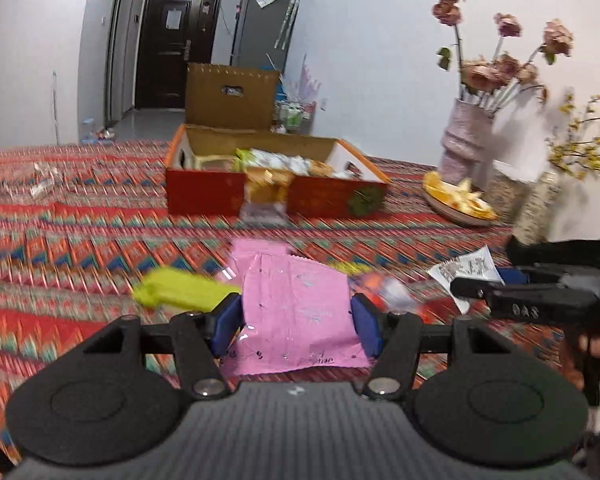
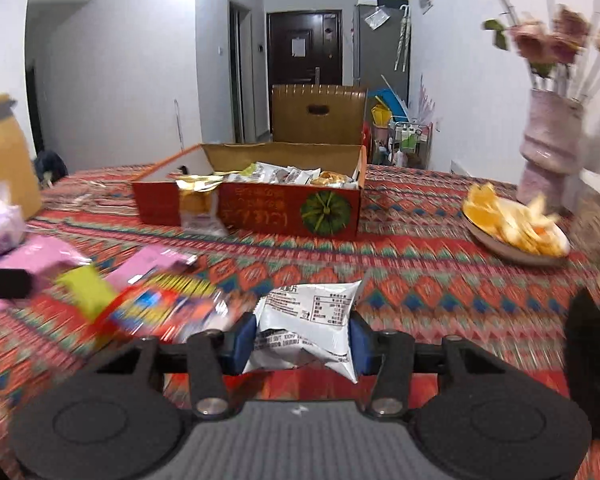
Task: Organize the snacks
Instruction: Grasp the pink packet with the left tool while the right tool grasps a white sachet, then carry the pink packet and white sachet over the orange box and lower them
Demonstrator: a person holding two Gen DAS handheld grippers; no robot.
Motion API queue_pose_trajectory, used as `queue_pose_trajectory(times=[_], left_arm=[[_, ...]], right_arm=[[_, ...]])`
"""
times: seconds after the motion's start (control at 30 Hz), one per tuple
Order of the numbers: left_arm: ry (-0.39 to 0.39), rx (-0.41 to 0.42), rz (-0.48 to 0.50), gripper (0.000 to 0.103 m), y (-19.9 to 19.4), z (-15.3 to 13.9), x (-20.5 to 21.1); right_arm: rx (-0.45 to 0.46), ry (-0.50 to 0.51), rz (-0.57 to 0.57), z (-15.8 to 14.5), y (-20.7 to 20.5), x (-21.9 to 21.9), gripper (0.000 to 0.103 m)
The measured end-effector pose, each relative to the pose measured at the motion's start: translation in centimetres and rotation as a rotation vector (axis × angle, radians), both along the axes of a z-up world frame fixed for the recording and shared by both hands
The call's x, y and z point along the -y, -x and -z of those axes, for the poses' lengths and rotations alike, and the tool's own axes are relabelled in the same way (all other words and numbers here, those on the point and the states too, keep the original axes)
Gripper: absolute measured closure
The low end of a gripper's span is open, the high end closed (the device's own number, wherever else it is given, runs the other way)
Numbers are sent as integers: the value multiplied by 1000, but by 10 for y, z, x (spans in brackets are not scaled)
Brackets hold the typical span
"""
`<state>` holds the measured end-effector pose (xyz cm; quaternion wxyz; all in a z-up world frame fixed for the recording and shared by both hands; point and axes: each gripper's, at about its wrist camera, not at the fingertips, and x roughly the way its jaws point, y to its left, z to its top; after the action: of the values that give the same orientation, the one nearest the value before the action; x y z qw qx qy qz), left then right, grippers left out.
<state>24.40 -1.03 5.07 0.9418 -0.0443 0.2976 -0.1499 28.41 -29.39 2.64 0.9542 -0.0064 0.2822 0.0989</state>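
Note:
My left gripper (image 1: 298, 322) is shut on a pink snack packet (image 1: 296, 304), its blue pads pressing both sides. My right gripper (image 2: 302, 340) is shut on a white snack packet (image 2: 312, 320) with printed text; that packet also shows at the right of the left wrist view (image 1: 466, 268). Ahead on the patterned cloth stands an open red box (image 1: 320, 196) (image 2: 268, 212) holding several packets, and one packet hangs over its front wall (image 2: 198, 210). A yellow-green packet (image 1: 176, 286) (image 2: 86, 292) and a red-blue packet (image 2: 168, 308) lie loose beside the grippers.
A plate of orange peel (image 2: 516, 226) (image 1: 458, 202) sits right of the box. A pink vase of dried flowers (image 2: 550, 140) (image 1: 466, 132) stands behind it. A tan bottle (image 2: 6, 152) and another pink packet (image 2: 36, 258) are at the left. The box's lid (image 2: 318, 114) stands upright.

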Motion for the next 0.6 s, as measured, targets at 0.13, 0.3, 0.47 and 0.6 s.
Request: queue_pose_trajectory(times=[0.13, 0.3, 0.47, 0.6], left_arm=[[1, -23, 43, 43, 30, 5, 17], [-7, -22, 70, 42, 48, 3, 30], [-6, 1, 65, 43, 53, -3, 35], [-14, 13, 51, 42, 39, -7, 36]], right_arm=[[-2, -56, 9, 2, 63, 5, 55], [8, -77, 15, 3, 102, 11, 55], [33, -96, 30, 0, 112, 19, 55], [46, -100, 23, -2, 105, 20, 55]])
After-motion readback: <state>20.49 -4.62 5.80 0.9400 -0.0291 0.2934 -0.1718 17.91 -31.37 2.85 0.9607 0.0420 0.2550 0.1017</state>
